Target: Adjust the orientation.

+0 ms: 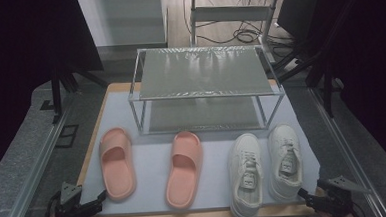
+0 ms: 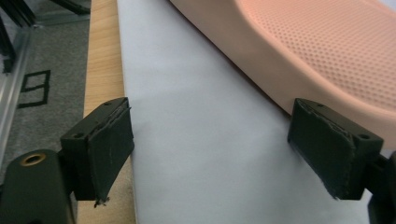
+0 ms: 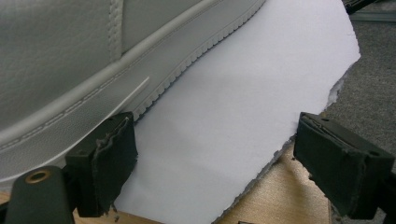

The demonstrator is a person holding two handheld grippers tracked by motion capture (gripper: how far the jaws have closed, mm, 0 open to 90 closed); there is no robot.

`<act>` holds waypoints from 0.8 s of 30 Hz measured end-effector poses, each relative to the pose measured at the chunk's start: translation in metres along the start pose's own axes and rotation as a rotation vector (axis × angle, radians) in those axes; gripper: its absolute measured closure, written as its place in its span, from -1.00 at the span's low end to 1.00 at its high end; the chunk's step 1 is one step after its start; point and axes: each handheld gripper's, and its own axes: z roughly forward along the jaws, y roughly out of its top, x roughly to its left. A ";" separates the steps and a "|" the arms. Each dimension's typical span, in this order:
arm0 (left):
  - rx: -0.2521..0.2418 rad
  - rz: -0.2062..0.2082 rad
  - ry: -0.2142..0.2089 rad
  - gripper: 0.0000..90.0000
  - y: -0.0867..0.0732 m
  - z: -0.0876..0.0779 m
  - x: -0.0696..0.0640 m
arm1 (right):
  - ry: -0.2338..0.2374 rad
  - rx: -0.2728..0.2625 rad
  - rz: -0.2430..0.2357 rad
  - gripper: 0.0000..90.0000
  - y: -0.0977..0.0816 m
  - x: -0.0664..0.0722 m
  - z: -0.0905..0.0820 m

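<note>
Resting at the near left corner of the table, the left gripper (image 1: pixel 101 197) has its jaws spread wide with nothing between them; in the left gripper view only the pale sheet (image 2: pixel 196 140) lies in the gap. Just beside its right jaw sits the heel of the left pink slipper (image 1: pixel 117 163), a soft salmon slide with a fine dotted footbed and a thick rounded rim. Its mate, the right pink slipper (image 1: pixel 184 169), lies near it toward the table's middle, toe pointing away.

At the near right corner, the right gripper (image 1: pixel 306 196) is likewise spread wide and empty. Its left jaw stands close against the right white sneaker (image 1: pixel 285 161), possibly touching the ribbed sole, though the angle leaves that unclear. This shoe is off-white leather with stitched seams. The left white sneaker (image 1: pixel 245 176) lies just beside it. Behind all four stands a two-tier metal rack (image 1: pixel 204 73).
</note>
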 end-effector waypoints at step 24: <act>-0.099 -0.017 -0.071 -0.43 0.018 -0.021 -0.011 | 0.005 -0.005 0.039 -0.72 -0.002 -0.001 0.000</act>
